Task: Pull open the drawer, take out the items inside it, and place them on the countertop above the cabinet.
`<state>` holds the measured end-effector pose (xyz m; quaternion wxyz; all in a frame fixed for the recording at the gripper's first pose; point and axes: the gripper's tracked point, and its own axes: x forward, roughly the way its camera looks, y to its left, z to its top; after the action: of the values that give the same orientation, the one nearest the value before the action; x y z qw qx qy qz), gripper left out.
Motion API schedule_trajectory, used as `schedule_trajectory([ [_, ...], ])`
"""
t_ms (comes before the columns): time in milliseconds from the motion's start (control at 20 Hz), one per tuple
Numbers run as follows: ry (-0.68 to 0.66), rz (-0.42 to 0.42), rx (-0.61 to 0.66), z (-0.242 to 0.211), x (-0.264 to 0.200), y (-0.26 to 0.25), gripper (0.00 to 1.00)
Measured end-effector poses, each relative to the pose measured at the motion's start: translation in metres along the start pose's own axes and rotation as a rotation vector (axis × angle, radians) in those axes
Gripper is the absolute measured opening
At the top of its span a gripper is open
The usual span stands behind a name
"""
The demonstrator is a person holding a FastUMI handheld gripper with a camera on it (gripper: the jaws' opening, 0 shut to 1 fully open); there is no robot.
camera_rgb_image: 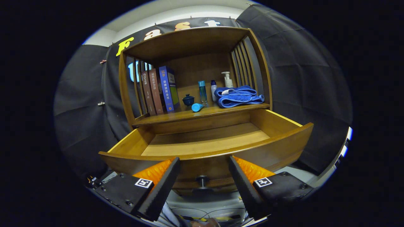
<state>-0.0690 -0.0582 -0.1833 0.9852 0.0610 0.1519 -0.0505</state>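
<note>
- Drawer (206,143): we see it pulled well out of the wooden cabinet (192,47), its bare floor just beyond the fingertips and its knob (202,180) between the two fingers.
- Gripper (204,164): our jaws stand wide apart, holding nothing, one finger on each side of the knob without touching it.
- Countertop (202,114) above the drawer: a blue tube (197,107) lies near its front edge, a small dark teacup (188,100) and slim bottles (202,91) behind it.
- Far right sit folded blue towels (238,96) and a pump bottle (227,79); far left, upright books (159,90).
</note>
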Motion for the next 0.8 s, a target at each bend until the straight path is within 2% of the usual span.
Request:
schedule_trajectory([
  [800,0.046,0.006,0.003,0.030,0.114,0.000,1.00],
])
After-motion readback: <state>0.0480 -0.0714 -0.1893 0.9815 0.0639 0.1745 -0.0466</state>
